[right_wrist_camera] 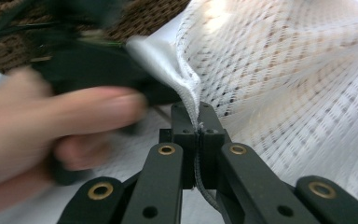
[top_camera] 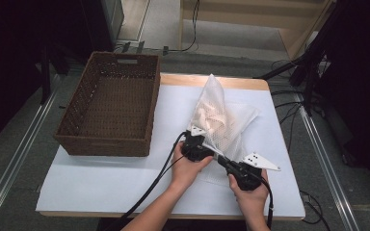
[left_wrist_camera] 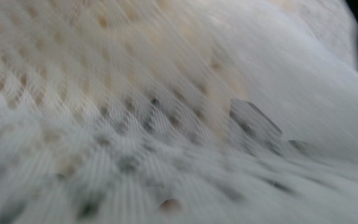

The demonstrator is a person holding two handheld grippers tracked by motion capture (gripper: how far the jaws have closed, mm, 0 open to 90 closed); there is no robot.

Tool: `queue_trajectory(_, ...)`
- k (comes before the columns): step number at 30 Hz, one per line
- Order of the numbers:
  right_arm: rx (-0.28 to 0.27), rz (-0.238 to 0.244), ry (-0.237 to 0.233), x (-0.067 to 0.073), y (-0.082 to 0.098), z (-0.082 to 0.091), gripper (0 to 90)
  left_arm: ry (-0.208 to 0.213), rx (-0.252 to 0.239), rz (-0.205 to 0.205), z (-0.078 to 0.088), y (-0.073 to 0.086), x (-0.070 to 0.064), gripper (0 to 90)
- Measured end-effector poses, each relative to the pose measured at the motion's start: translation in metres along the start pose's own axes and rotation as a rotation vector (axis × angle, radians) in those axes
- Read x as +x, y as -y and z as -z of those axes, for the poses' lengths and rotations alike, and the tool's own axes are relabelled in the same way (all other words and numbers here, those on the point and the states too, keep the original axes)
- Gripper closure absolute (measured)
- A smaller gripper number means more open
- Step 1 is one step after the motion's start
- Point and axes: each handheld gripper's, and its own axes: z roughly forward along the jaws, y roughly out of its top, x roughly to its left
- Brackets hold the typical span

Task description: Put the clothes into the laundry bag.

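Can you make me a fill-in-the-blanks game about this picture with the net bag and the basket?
1. The brown basket has ____ inside it.
2. The right gripper is shut on the bag's ____.
3. The bag is made of white ____.
4. In the high view, the basket stands to the ____ of the bag.

Missing words: nothing; edge; mesh; left

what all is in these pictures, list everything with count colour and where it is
basket: 1, brown wicker, left half of the table, nothing seen inside
mesh bag: 1, white, pale contents, lifted off the table right of the basket
table: 1, white top, wooden far edge
cables: several, black, floor right of the table
left gripper: 1, black, against the bag's lower left
right gripper: 1, black, jaws shut on the bag's edge
hands: 2, one holding each gripper
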Motion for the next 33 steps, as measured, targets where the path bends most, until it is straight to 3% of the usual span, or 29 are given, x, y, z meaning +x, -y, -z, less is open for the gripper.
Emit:
queue_trajectory(3, -0.011, -0.007, 0.009, -0.003, -0.001, 0.001, 89.8, 0.002, -0.042, -0.038, 0.032, 0.009, 0.002, 50.4)
queue_trajectory(7, -0.019, -0.006, 0.011, -0.004, -0.003, 0.002, 89.7, -0.059, -0.084, -0.111, 0.069, 0.028, 0.006, 47.1)
queue_trajectory(9, -0.020, -0.009, 0.011, -0.004, -0.003, 0.002, 89.7, -0.099, -0.106, -0.128, 0.081, 0.038, 0.010, 45.8)
queue_trajectory(12, -0.018, -0.011, 0.009, -0.004, -0.004, 0.001, 89.8, -0.146, -0.069, -0.101, 0.085, 0.048, 0.023, 41.7)
queue_trajectory(16, -0.019, -0.005, 0.008, -0.002, -0.004, 0.001, 89.7, -0.234, -0.021, -0.036, 0.081, 0.055, 0.037, 37.6)
queue_trajectory(19, -0.019, -0.002, 0.009, -0.001, -0.004, 0.001, 89.7, -0.210, 0.008, -0.012, 0.078, 0.055, 0.041, 35.4)
queue_trajectory(20, -0.018, -0.003, 0.009, -0.001, -0.004, 0.001, 89.7, -0.205, 0.006, -0.018, 0.078, 0.055, 0.040, 39.5)
queue_trajectory(22, -0.013, -0.003, 0.006, -0.002, -0.003, 0.000, 89.7, -0.180, 0.026, -0.023, 0.078, 0.056, 0.039, 55.6)
queue_trajectory(24, -0.010, -0.001, 0.002, -0.001, -0.004, 0.000, 89.7, -0.124, 0.056, -0.010, 0.079, 0.057, 0.039, 81.9)
queue_trajectory(25, -0.012, 0.000, 0.000, -0.001, -0.004, 0.001, 89.7, -0.104, 0.065, -0.007, 0.079, 0.058, 0.039, 89.5)
queue_trajectory(31, -0.012, 0.002, -0.014, 0.004, -0.004, 0.005, 89.7, -0.037, 0.106, -0.022, 0.090, 0.064, 0.036, 90.0)
queue_trajectory(33, -0.002, 0.014, -0.022, 0.009, -0.002, 0.007, 89.7, 0.006, 0.119, 0.004, 0.097, 0.069, 0.038, 90.0)
